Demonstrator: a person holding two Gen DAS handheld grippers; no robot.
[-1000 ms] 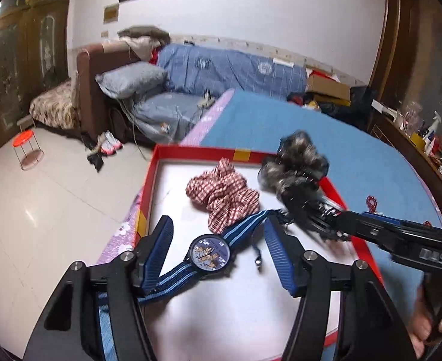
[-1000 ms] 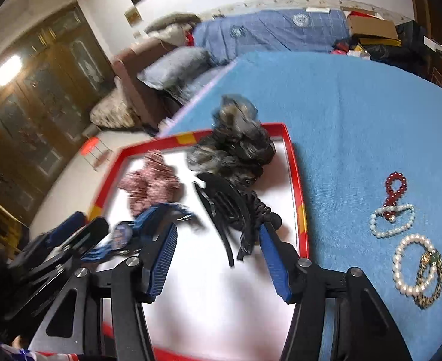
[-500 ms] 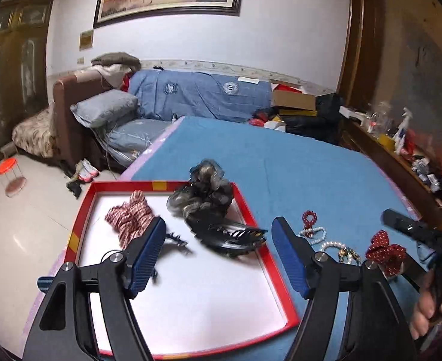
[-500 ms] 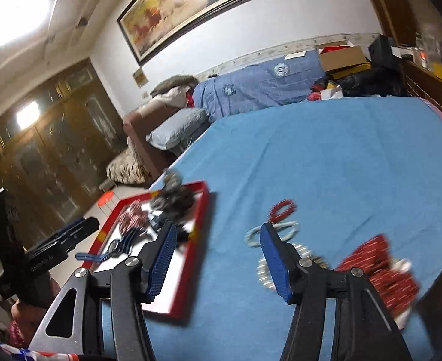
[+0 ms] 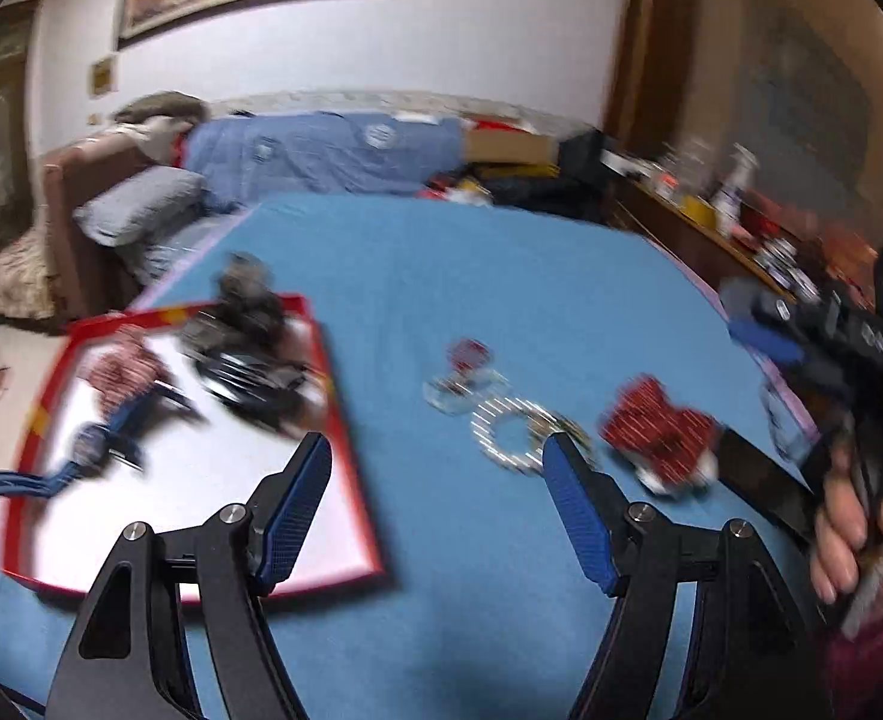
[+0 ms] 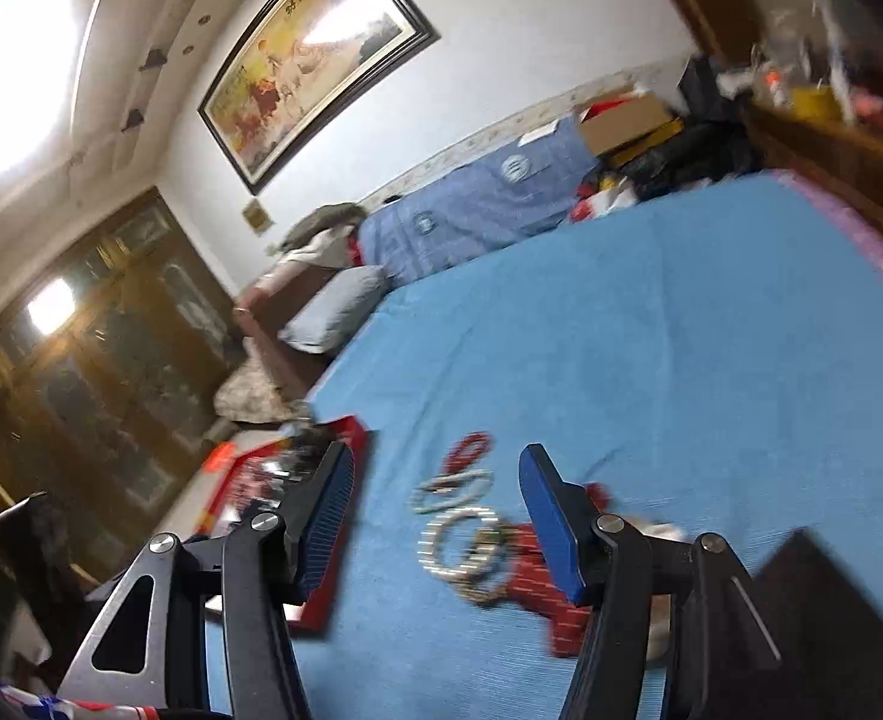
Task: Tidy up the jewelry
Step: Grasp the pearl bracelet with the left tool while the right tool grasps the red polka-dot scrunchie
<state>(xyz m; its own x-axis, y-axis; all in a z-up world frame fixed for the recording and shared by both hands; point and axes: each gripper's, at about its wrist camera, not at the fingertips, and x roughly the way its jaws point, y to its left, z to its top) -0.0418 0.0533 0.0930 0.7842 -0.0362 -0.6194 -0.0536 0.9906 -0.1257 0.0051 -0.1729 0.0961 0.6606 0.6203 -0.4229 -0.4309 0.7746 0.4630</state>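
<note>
Left tongs [image 5: 435,510] swung right off tray [image 5: 345,420], toward bracelets [image 5: 510,435], gaping empty

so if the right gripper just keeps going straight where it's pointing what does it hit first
Probably the white bead bracelet on the blue cloth, framed between the open right gripper fingers; blur leaves depth uncertain.

a framed painting [image 6: 315,60] hangs on the white wall above a blue-covered sofa [image 5: 321,150]. a grey pillow [image 5: 141,213] lies beside a brown armchair [image 5: 75,198]; a cardboard box [image 6: 624,117] sits nearby.
</note>
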